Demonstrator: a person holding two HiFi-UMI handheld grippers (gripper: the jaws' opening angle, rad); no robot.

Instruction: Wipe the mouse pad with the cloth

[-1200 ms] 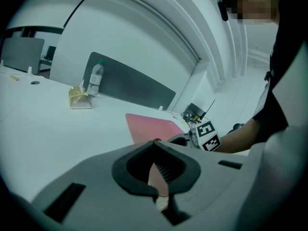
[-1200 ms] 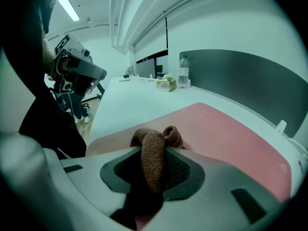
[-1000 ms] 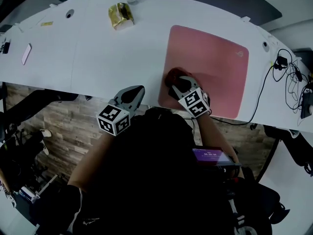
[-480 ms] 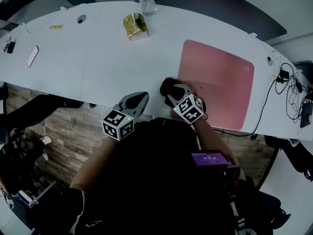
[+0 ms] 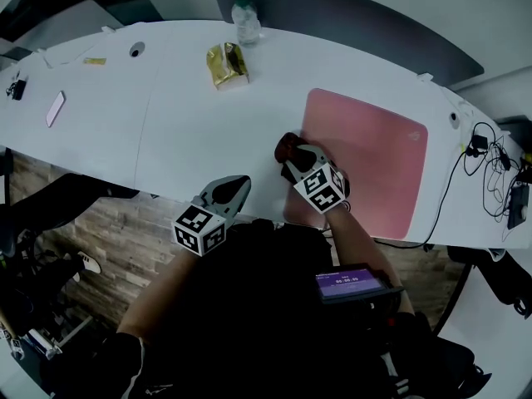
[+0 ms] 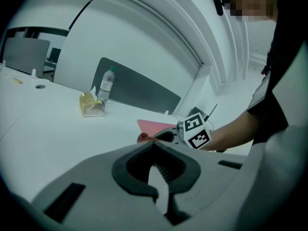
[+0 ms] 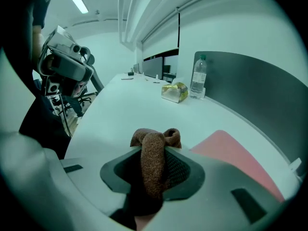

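Observation:
The pink mouse pad [image 5: 366, 160] lies on the white table [image 5: 166, 131], right of centre. My right gripper [image 5: 293, 155] is shut on a brown-red cloth [image 5: 286, 146], which bunches at the pad's left edge, over the white tabletop. In the right gripper view the cloth [image 7: 154, 148] hangs in a folded loop between the jaws of the right gripper [image 7: 154, 159], with the pad [image 7: 236, 153] to the right. My left gripper [image 5: 239, 183] hovers at the table's near edge, left of the cloth. Its jaws are shut with nothing in them in the left gripper view [image 6: 153, 142].
A gold packet [image 5: 226, 65] and a water bottle [image 5: 246, 19] stand at the far side by a grey divider panel [image 5: 349, 19]. A phone [image 5: 56, 108] lies far left. Cables [image 5: 495, 152] trail off the right end. A lit screen [image 5: 353, 283] sits at the person's waist.
My right gripper has dragged the cloth leftward, from the pad's near-left corner to its left edge and onto the white table. The left gripper has barely moved.

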